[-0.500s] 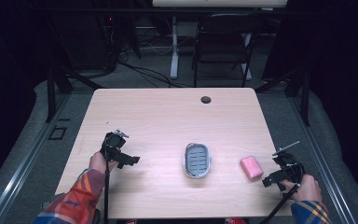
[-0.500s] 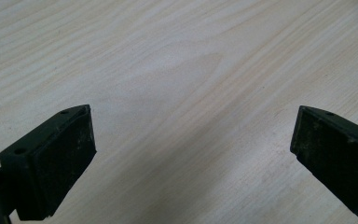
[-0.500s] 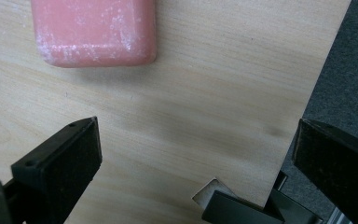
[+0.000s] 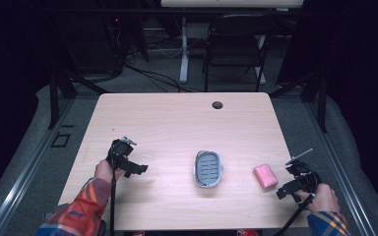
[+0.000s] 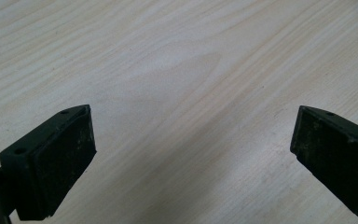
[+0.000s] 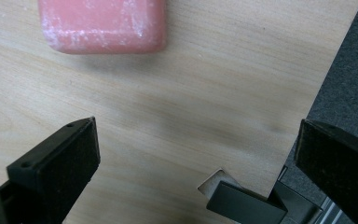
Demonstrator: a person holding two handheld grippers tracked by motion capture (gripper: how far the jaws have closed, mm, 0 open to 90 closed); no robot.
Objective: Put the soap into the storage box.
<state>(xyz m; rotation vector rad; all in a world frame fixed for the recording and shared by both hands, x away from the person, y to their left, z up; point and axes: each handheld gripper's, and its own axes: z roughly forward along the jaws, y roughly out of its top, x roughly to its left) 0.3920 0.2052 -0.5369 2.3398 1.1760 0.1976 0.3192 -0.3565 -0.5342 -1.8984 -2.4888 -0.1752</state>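
One pink soap bar [image 4: 265, 176] lies flat at lower right of the bench [image 4: 177, 123], long axis running upper left to lower right. One grey soap dish [image 4: 208, 168] sits lower centre. Two tools: right tool [image 4: 289, 185] beside the bar, released; left tool [image 4: 137, 166] lower left, released, empty.

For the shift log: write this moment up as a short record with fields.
surface: light wooden table
soap: pink soap bar lies flat near the table's right edge, untouched
dish: grey soap dish at mid-table, nothing in it, left of the soap
right gripper: right gripper jaws wide open, just short of the soap, nothing between them
left gripper: left gripper jaws wide open over bare wood, at the table's left
far edge: dark round cable hole
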